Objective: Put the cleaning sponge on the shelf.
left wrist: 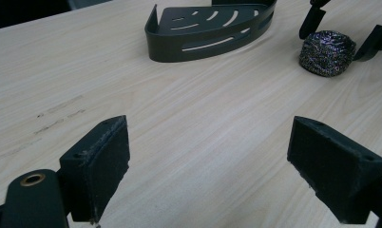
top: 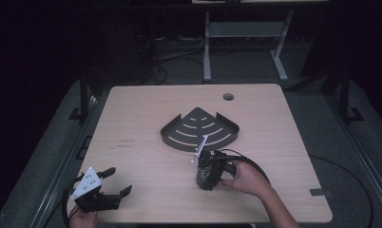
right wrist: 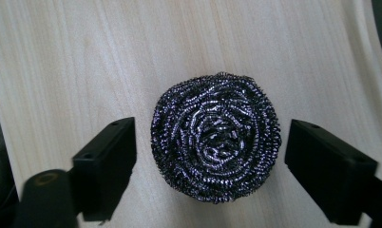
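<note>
The left gripper (top: 117, 182) sits near the front left corner of the desk (top: 132, 114), held by a hand (top: 82, 219) at the front edge. Its 2 jaws are spread wide with nothing between them; in the left gripper view only bare wood lies between the 2 pads (left wrist: 108, 156). A grey three-cornered plate rides on top of it. It is well apart from everything else on the desk.

Toward the middle of the desk, a little nearer the back edge, lies a dark fan-shaped rack (top: 199, 127) with curved slots in its floor and a low wall around it. In the left gripper view the rack (left wrist: 203, 35) stands ahead, to the left of the steel scrubber (left wrist: 327, 52).

Just in front of the rack, right of the desk's centre, the steel scrubber (top: 205, 178) rests on the wood. It is a round, dark, shiny ball of coiled wire. The right gripper (top: 209, 172) points down over it, held by the right hand (top: 246, 178), whose forearm comes in from the front edge. In the right gripper view the scrubber (right wrist: 215, 137) lies flat on the desk between the 2 jaws, with a narrow gap of wood showing on each side, so the pads (right wrist: 110, 161) do not press on it. The jaws are spread, one on each side of the scrubber. A cable loops from this gripper toward the right side of the desk.
</note>
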### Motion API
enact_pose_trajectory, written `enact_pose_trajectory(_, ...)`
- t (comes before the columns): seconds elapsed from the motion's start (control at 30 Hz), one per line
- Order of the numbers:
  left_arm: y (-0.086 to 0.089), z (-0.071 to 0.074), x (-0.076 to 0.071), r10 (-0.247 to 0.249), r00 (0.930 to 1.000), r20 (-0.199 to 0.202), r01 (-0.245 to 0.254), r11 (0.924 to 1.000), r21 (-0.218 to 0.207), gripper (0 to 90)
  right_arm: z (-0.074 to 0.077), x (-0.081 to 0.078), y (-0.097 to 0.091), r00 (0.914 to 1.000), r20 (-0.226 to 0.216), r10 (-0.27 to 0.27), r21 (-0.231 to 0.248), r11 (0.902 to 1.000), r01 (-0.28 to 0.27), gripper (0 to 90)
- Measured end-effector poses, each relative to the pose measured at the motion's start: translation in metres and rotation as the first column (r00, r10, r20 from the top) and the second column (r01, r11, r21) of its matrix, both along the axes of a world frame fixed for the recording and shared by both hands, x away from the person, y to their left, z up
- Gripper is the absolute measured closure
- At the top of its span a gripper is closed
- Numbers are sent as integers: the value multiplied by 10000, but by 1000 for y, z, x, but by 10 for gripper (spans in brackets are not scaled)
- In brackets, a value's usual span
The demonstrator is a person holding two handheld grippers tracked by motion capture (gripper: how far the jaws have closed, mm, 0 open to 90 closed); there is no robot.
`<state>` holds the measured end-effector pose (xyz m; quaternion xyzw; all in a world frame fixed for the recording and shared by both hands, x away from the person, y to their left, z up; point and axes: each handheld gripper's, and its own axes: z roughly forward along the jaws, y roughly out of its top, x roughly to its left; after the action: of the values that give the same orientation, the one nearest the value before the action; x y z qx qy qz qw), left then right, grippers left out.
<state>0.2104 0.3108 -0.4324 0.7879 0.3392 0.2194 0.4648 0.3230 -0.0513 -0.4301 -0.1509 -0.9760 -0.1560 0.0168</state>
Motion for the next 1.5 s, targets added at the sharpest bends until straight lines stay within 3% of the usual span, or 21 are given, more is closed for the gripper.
enact_pose_trajectory(0.17, 0, 0, 0, -3, 10000, -4, 3, 10000, -8, 133, -3, 1, 2, 10000, 16, -19, -182, 9998, 19, 224)
enact_pose_trajectory(0.3, 0, 0, 0, 9, 10000, 3, -9, 10000, -2, 133, -6, 1, 4, 9999, 40, 149, -317, 9994, -147, 312)
enact_pose_trajectory(0.47, 1, 0, 0, 15, 10000, 4, -15, 10000, -7, 133, -5, 0, 4, 9996, 158, 241, -308, 9992, -236, 330)
enact_pose_trajectory(0.9, 0, 0, 0, -1, 10000, -1, 1, 10000, 2, 133, 6, 1, -4, 9998, -28, 187, 240, 9995, -186, 334)
enact_pose_trajectory(1.5, 0, 0, 0, 21, 10000, -8, -21, 10000, 10, 133, 31, 18, -17, 9999, -15, -121, 713, 9974, 121, 334)
